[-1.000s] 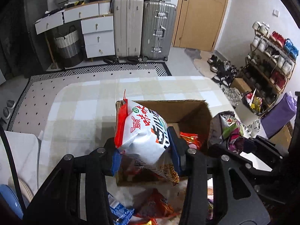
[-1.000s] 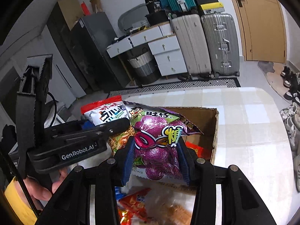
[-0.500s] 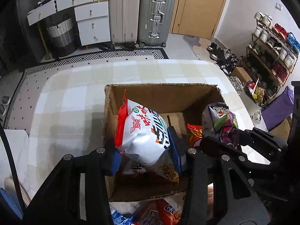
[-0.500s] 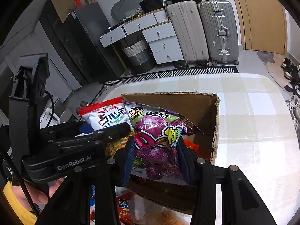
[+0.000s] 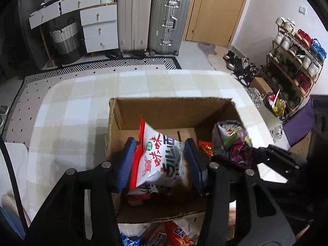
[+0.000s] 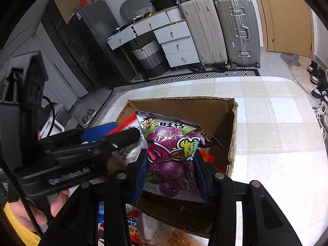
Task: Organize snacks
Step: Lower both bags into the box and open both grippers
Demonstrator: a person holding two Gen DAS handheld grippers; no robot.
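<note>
Holding white-and-red crinkly noodle packet [image 5: 158,160] in left gripper [image 5: 160,162], jaws clamped on it, above open brown cardboard box [image 5: 164,110]. Gripping purple glossy candy bag [image 6: 174,155] in right gripper [image 6: 171,174], jaws closed round it, over same box. Nearing drop-in step; next likely needing lowering, then releasing both.

Your left wrist camera looks forward and down along its fingers from just above the near edge of the cardboard box [image 5: 172,110], close in, facing the table's far edge and the suitcases [image 5: 151,18] beyond. Your right wrist camera sits just as close over the same near edge, angled a little leftward. Both views share the box [image 6: 205,106], the checked table [image 6: 276,123], the suitcases [image 6: 221,30] and each other's gripper.
</note>
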